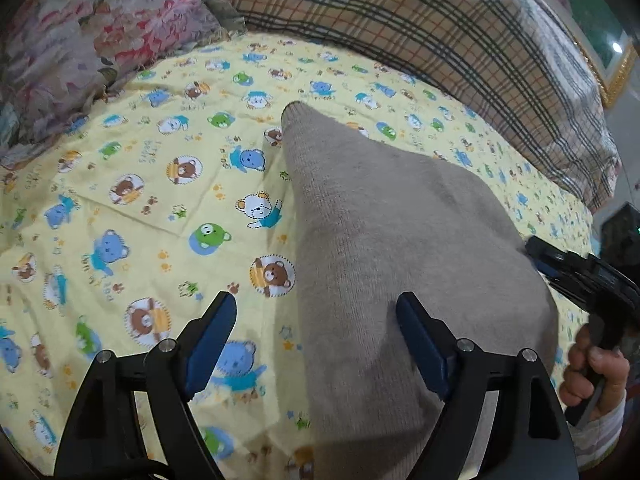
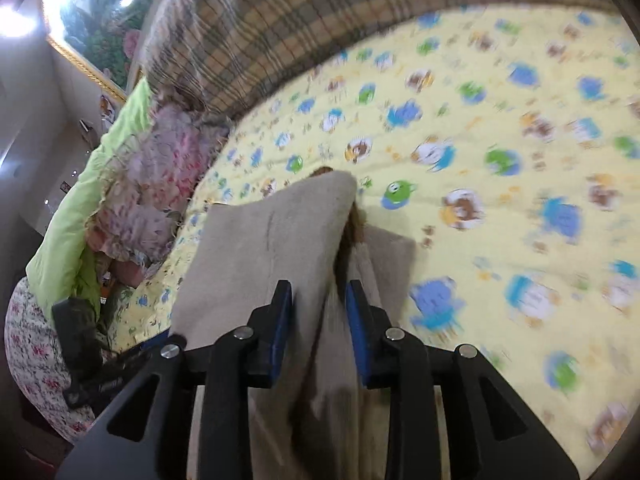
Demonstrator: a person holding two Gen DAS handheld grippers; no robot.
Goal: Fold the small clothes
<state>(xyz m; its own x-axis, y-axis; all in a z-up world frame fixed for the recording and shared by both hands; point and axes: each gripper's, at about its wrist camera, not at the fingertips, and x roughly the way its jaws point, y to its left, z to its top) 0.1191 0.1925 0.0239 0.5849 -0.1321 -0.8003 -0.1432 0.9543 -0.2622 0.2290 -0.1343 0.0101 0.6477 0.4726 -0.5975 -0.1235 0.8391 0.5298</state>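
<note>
A beige knit garment (image 1: 392, 248) lies on the yellow bear-print sheet (image 1: 152, 200), one narrow end reaching toward the far side. My left gripper (image 1: 316, 316) is open; its right finger (image 1: 420, 340) rests on the garment's near part, its left finger over the sheet. In the right wrist view, my right gripper (image 2: 318, 312) is shut on a bunched fold of the beige garment (image 2: 272, 240), lifting it off the sheet (image 2: 500, 160). The right gripper also shows in the left wrist view (image 1: 536, 248) at the garment's right edge, held by a hand.
A floral pillow (image 1: 92, 40) lies at the back left of the bed and a plaid blanket (image 1: 440, 28) along the back. In the right wrist view a green quilt (image 2: 80, 208) sits beyond the floral pillow (image 2: 160, 184). A framed picture hangs on the wall.
</note>
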